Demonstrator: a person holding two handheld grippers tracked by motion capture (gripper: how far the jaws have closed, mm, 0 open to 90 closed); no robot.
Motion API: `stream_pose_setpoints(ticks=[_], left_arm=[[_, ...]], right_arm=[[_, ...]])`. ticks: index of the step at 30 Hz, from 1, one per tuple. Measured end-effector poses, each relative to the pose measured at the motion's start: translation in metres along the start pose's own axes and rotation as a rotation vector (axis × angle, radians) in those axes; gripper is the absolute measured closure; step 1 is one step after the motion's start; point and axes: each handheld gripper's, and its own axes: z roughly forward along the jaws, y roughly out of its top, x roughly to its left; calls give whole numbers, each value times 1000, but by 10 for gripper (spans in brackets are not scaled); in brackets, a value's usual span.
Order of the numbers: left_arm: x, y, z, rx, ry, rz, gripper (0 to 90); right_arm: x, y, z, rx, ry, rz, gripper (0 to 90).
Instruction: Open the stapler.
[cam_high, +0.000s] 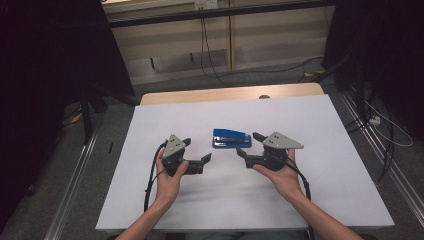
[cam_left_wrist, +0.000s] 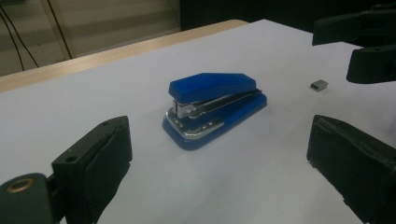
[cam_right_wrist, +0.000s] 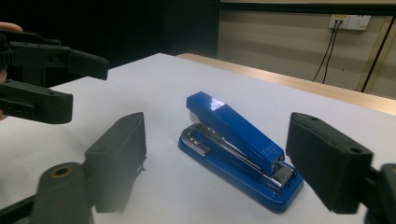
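- A blue stapler (cam_high: 230, 138) lies flat on the white table (cam_high: 320, 200), a little beyond centre, its long side running across the table.
- Seen from above, the stapler sits between the two grippers and slightly farther from the person than either, touching neither.
- The left gripper (cam_high: 197, 152) is at about 8 o'clock from the stapler, held in the left hand (cam_high: 169, 181), jaws pointing toward 3 o'clock.
- Its jaws stand wide apart with nothing between them; in the left gripper view (cam_left_wrist: 219, 163) the stapler (cam_left_wrist: 215, 108) lies ahead of the gap, clear of both pads.
- The right gripper (cam_high: 248, 145) is at about 4 o'clock from the stapler, held in the right hand (cam_high: 281, 175), jaws pointing toward 9 o'clock.
- Its jaws are also spread wide and empty; in the right gripper view (cam_right_wrist: 219, 158) the stapler (cam_right_wrist: 240, 147) sits ahead between the two pads, apart from them.
- A small grey block of staples (cam_left_wrist: 319, 85) lies on the table at about 3 o'clock from the stapler in the left gripper view, near the other gripper's jaws (cam_left_wrist: 369, 46).
- The stapler's top arm is down over its metal rail, the chrome front end showing in both gripper views.
- A pale wooden strip (cam_high: 225, 94) edges the table at 12 o'clock, and cables (cam_high: 210, 55) hang down the wall behind.
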Motion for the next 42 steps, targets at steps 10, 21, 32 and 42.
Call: stream_pose_setpoints(ticks=[10, 21, 32, 42], left_arm=[[1, 6, 17, 9, -6, 47, 62], [4, 3, 30, 58, -4, 66, 37], [8, 3, 33, 40, 14, 50, 35], [19, 5, 44, 58, 53, 45, 45]], right_arm=[[-5, 6, 6, -4, 1, 0, 271], [-8, 3, 16, -8, 4, 16, 395], [-9, 0, 21, 7, 35, 5, 654], [-11, -2, 26, 40, 67, 8, 900]])
